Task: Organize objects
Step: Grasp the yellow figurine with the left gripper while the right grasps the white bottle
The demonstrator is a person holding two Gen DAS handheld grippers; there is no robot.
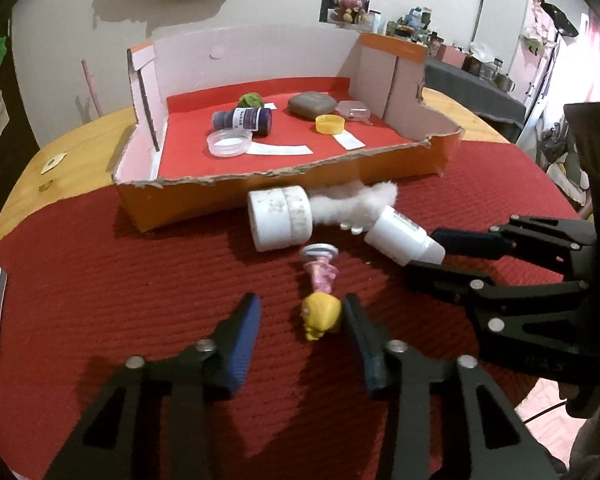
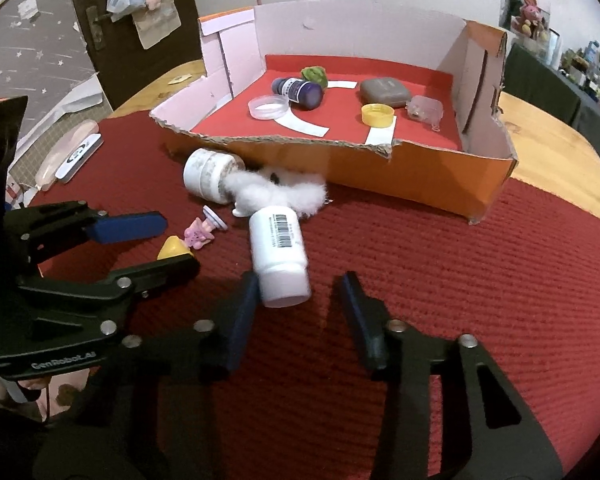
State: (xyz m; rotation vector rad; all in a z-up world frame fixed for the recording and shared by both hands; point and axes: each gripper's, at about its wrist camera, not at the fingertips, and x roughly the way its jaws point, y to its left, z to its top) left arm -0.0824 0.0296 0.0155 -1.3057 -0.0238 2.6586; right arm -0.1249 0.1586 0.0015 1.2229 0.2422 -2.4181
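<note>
Sorting is sitting roughly halfway, judging by where things are lying. Inside the orange cardboard tray (image 2: 428, 176) a dark purple bottle (image 2: 298, 90), a clear lid (image 2: 269, 107), a yellow cap (image 2: 377, 115), a grey case (image 2: 382, 92), a small clear box (image 2: 425, 109) and something green (image 2: 314, 74) are already resting. Outside it, on the bench's red mat (image 1: 100, 280), a white jar (image 1: 279, 218), a tuft of cotton (image 1: 352, 202), a white pill bottle (image 2: 278, 254) and a pink-and-yellow figurine (image 1: 320, 300) are waiting. The left gripper (image 1: 300, 316) is straddling the figurine's yellow head, its fingers apart and only the right one looking close enough to touch. The right gripper (image 2: 298, 292) is flanking the pill bottle's cap end, fingers likewise apart, neither visibly clamping.
</note>
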